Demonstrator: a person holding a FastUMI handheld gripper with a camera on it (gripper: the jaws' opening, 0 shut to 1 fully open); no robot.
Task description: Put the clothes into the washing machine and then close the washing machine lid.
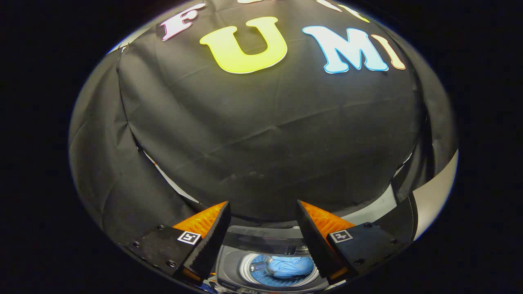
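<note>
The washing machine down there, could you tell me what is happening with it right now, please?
A person holds the tongs above the washer, open and gripping nothing. Between and below the fingers, the drum is open at the top, and a blue garment already lies inside it. The lid stands raised at the back of the opening, not yet closed. Beyond the fingers hangs the booth's black cloth wall.

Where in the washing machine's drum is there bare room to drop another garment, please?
In the drum, bare floor shows beside the blue garment, toward the near rim. The garment crowds the far side. The gripper is open above, holding nothing.
</note>
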